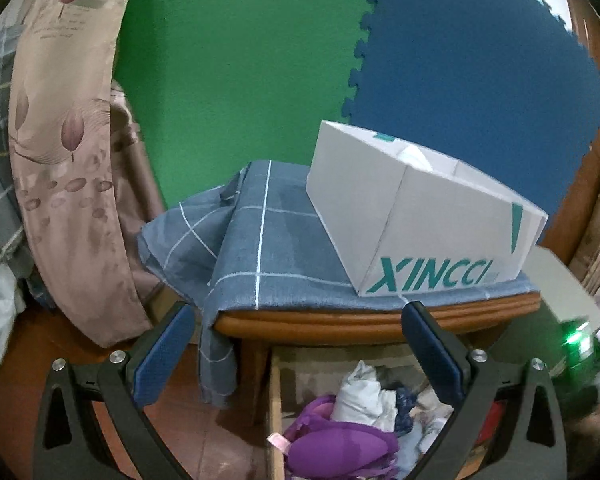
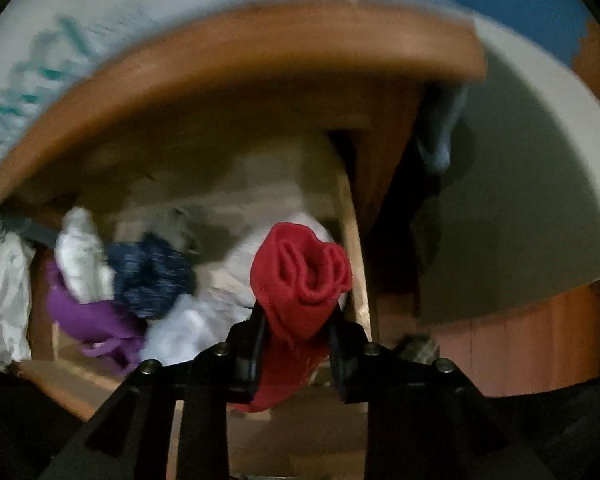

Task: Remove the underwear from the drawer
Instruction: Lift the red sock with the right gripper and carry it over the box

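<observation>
My left camera gives me a bright, sharp picture. Light falls evenly on the white box [image 1: 420, 208] and the checked cloth [image 1: 260, 240]. The edges bend and go black in the corners. A small green light [image 1: 576, 336] glows and smears on the right. My right camera is dim and blurry. The wooden tabletop [image 2: 260, 52] looks smeared. The drawer [image 2: 352, 248] sits in shadow under it. Only the red cloth [image 2: 300, 272] looks fairly clear.

- I see the box [image 1: 412, 208] on the cloth [image 1: 268, 240] at the worktop's [image 1: 340, 322] right end.
- Under its front edge, the open drawer [image 1: 275, 400] holds the underwear [image 1: 340, 440].
- My right claw [image 2: 298, 332] pinches one piece [image 2: 300, 276] by the drawer's right wall.
</observation>
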Tool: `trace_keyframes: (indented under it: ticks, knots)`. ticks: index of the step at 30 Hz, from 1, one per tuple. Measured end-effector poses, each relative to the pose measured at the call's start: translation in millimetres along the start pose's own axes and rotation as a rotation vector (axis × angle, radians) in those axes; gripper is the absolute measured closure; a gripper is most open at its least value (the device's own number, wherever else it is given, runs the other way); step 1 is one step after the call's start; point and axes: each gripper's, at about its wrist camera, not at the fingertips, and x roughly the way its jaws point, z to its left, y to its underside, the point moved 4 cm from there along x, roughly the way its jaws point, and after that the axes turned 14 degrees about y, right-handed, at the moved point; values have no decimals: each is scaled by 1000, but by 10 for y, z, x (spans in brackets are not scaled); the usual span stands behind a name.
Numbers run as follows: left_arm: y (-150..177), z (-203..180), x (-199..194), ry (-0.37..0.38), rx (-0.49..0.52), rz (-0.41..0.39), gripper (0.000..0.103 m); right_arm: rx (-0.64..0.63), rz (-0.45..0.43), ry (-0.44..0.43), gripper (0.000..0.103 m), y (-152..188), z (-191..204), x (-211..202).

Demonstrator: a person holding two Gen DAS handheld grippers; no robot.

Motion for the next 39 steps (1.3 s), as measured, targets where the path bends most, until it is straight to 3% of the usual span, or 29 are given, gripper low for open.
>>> trace_keyframes:
  ticks: [3, 6, 13, 20, 39]
  knots:
    - [40, -7, 55, -4, 6, 20, 1, -50, -99, 15, 76, -66, 54, -394]
    - [74, -26, 113, -5, 11, 41, 1, -140, -221, 84, 76, -149, 144, -793]
    - [133, -81, 168, -2, 14, 69, 1, -133, -335, 139, 76, -443, 70, -1402]
    - [168, -9, 193, -6, -45, 82, 1, -104, -360, 175, 76, -583, -64, -1688]
    - [239, -87, 311, 1, -30, 148, 1, -97, -437, 285, 76, -723, -153, -2018]
